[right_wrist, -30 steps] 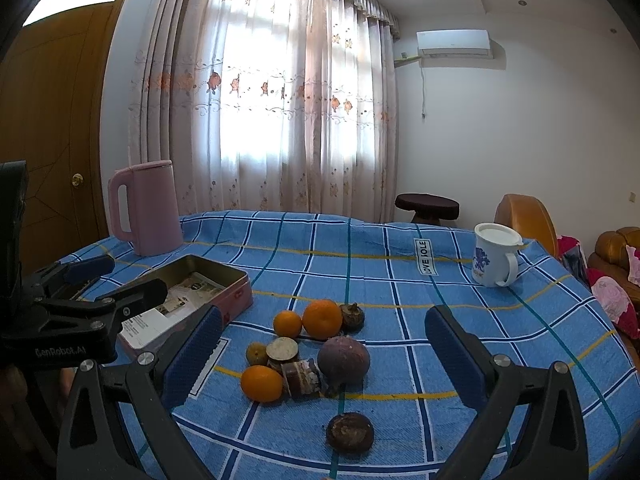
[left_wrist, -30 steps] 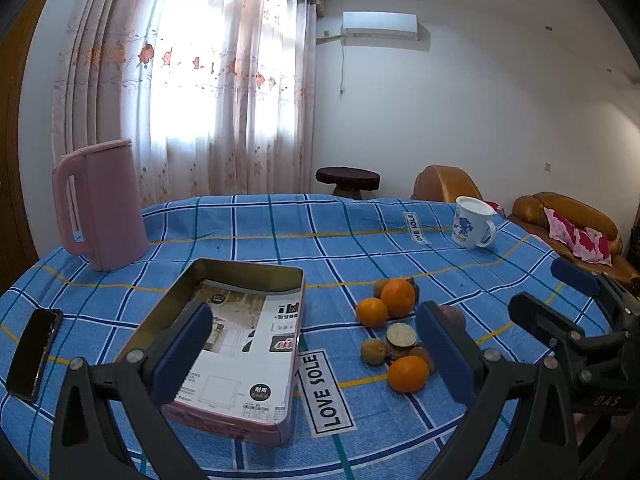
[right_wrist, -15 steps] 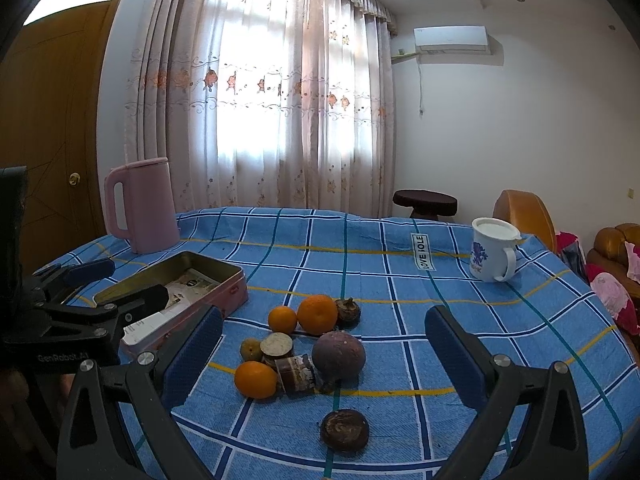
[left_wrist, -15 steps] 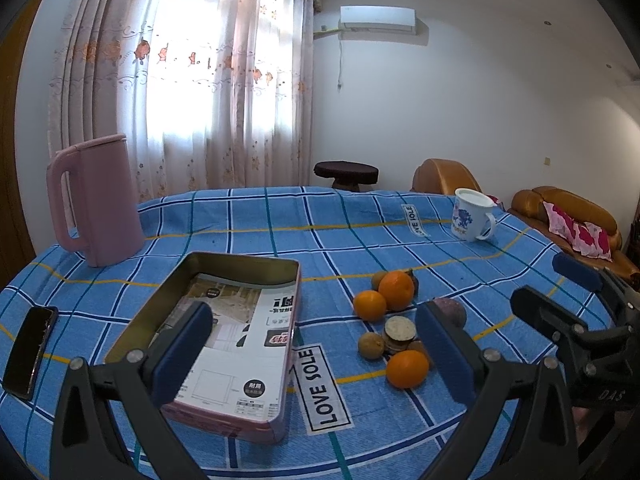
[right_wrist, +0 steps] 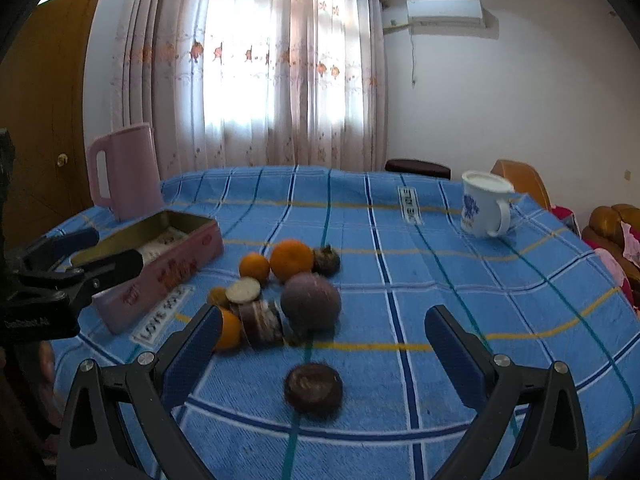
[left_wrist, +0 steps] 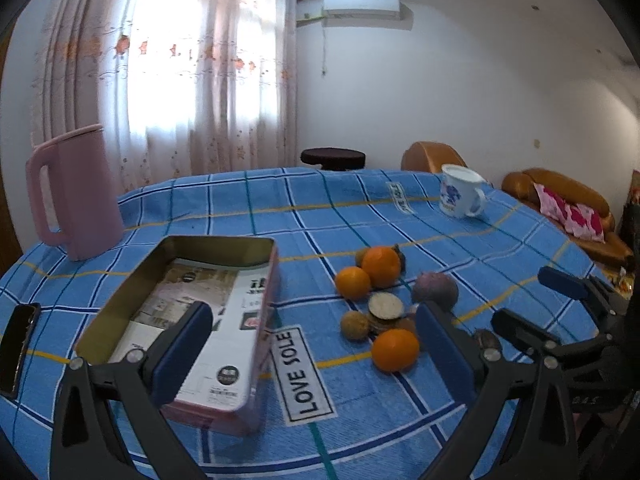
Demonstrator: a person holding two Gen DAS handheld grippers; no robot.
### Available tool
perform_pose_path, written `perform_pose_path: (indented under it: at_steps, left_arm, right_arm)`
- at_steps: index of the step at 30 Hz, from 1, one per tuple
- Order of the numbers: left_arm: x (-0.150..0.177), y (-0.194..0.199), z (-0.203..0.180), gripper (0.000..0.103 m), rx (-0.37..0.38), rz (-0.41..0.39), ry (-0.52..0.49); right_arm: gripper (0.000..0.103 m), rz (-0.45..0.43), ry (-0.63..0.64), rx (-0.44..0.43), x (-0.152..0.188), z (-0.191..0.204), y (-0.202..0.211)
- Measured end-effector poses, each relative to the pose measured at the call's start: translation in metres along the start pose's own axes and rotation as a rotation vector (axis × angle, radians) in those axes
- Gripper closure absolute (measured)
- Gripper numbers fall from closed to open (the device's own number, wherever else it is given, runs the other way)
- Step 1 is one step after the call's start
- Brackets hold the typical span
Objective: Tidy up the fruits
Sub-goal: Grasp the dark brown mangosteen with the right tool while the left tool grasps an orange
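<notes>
A pile of fruit lies on the blue checked tablecloth: oranges (left_wrist: 381,266) (right_wrist: 291,260), a purple round fruit (left_wrist: 435,288) (right_wrist: 310,301), small brown fruits and cut pieces. A dark brown fruit (right_wrist: 313,389) lies apart, nearest my right gripper. An open pink tin (left_wrist: 188,312) (right_wrist: 160,256) with a printed sheet inside stands left of the pile. My left gripper (left_wrist: 312,356) is open and empty above the tin's right edge. My right gripper (right_wrist: 324,356) is open and empty, just above the dark brown fruit.
A pink kettle (left_wrist: 74,192) (right_wrist: 126,170) stands at the back left. A white mug (left_wrist: 460,196) (right_wrist: 484,210) stands at the back right. A black phone (left_wrist: 18,344) lies at the left table edge. Sofas (left_wrist: 560,208) stand beyond the table.
Both grippers have moved forward and lower toward the table, so the fruit and tin look larger. The right gripper has closed in on the dark brown fruit. Both stay open.
</notes>
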State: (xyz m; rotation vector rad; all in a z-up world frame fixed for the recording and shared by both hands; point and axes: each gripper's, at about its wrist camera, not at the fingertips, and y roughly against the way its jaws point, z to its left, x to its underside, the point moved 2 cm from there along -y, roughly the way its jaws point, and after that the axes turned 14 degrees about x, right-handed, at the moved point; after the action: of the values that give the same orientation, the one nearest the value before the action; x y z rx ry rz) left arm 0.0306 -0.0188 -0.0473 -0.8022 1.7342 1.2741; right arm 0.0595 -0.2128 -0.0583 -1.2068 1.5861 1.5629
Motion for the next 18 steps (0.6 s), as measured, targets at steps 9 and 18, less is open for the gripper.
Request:
perform_pose_path:
  at_steps: [9, 18]
  left_arm:
    - [0.014, -0.022, -0.022, 0.011, 0.074, 0.078, -0.038]
    - [0.025, -0.051, -0.031, 0.035, 0.165, 0.180, -0.011]
  right_arm:
    - [0.035, 0.150, 0.068, -0.044, 0.026, 0.012, -0.029]
    - [0.063, 0.179, 0.039, -0.093, 0.036, 0.002, -0.033]
